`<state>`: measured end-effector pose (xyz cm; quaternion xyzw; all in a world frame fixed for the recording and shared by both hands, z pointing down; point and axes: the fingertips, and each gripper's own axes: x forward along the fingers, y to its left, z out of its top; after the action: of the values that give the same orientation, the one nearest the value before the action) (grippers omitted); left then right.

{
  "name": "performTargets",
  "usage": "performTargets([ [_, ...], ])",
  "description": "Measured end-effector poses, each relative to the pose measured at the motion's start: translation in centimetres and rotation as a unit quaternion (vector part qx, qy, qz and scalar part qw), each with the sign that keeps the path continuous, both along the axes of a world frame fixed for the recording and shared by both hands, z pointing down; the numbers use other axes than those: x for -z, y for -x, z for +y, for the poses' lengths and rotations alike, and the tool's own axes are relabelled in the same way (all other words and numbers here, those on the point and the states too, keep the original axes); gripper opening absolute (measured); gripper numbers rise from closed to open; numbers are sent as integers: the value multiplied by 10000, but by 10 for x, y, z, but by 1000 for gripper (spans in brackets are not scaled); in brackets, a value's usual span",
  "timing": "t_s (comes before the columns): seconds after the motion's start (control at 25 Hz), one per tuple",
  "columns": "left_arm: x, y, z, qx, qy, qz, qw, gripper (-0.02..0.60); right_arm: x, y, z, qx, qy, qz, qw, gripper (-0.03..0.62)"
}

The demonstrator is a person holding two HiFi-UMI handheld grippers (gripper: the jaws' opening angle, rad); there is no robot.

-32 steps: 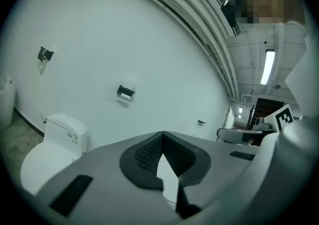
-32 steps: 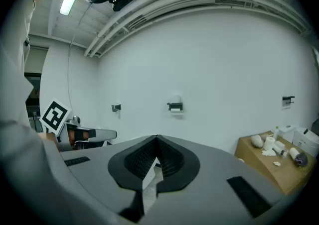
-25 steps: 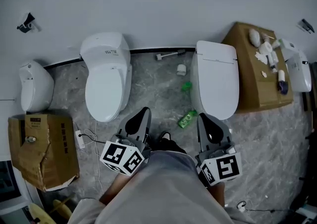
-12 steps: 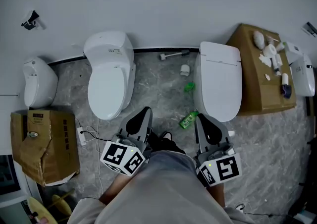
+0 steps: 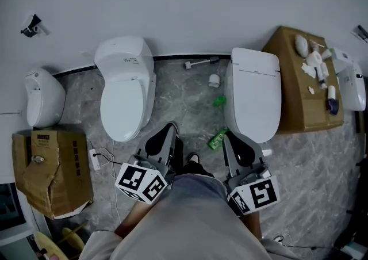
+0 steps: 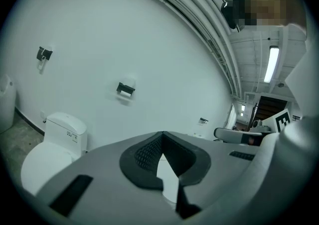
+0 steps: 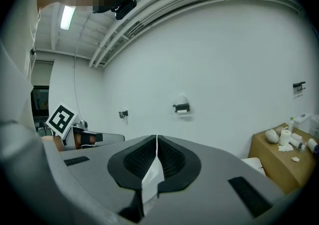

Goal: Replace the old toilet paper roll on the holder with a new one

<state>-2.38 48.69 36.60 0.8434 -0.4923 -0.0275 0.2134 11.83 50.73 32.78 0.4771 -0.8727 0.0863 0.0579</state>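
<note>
Grey top [image 5: 190, 218], grey left tool [image 5: 170, 128], grey right tool [image 5: 229, 137], black ribbed pads [image 7: 135, 162], b&w marker cubes [image 5: 141, 182]

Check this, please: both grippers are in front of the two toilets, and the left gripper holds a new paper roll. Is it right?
No. The left gripper holds nothing: the left gripper view shows its jaws shut and empty. The rest is right.

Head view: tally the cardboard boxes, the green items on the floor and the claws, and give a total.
Cardboard boxes: 2
Green items on the floor: 2
Claws: 2
Total: 6
</note>
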Motion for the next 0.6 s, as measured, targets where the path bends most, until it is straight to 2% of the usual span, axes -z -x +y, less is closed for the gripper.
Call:
performTargets([
  [0.6,-15,20,-102,-185,286,357,9988,3,1,27,-101,9,86,205,9998,18],
])
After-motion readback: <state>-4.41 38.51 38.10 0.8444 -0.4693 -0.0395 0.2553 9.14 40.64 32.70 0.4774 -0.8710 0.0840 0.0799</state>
